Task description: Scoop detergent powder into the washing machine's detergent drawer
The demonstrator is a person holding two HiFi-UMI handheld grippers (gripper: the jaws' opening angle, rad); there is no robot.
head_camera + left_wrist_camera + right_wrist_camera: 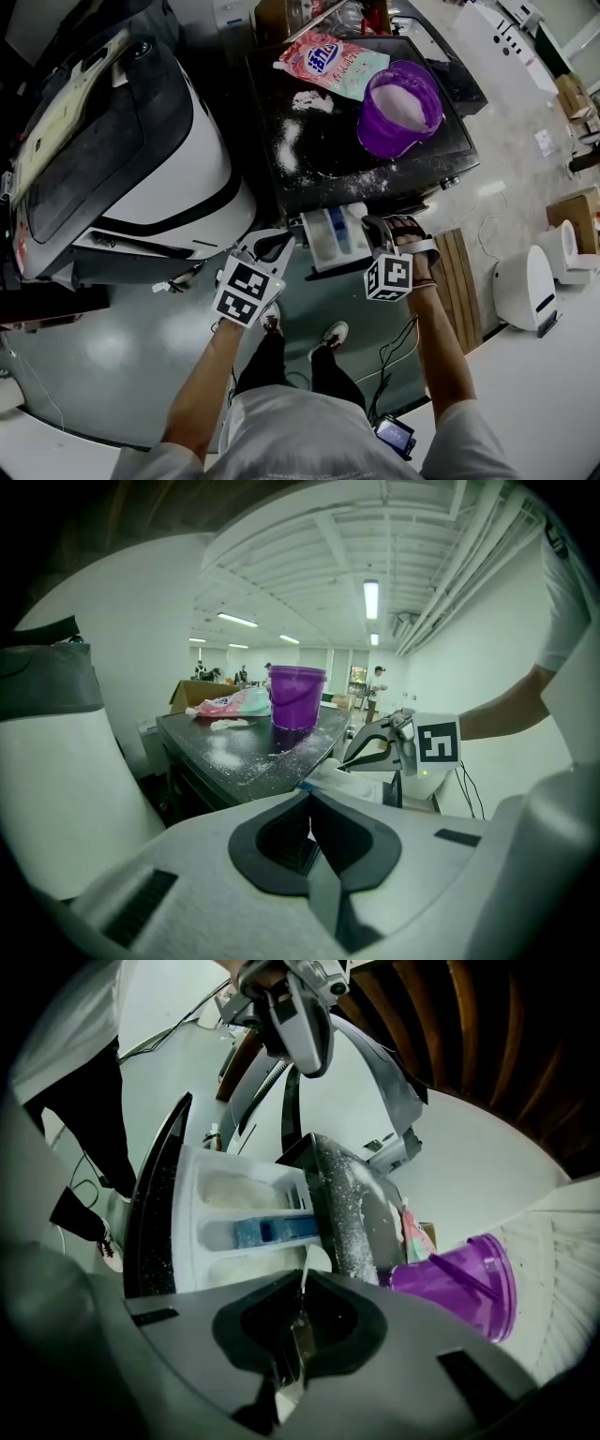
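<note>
Drawer (pixel 330 242) pulled open, near, between grippers, left gripper (pixel 277 246) closed on nothing, right gripper (pixel 373 225) clamped on thin white scoop (pixel 314 1262) at drawer's right side, farther, spilled powder (pixel 286 145), purple bucket (pixel 398 111), detergent bag (pixel 328 64) farthest.

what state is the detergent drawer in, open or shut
Open. The detergent drawer sticks out from the front of the washing machine, with its compartments exposed from above.

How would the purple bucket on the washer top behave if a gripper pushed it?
The purple bucket holds plenty of white powder, so it is probably bottom-heavy and likelier to slide than tip. Spilled powder on the smooth black top may let it skid easily.
</note>
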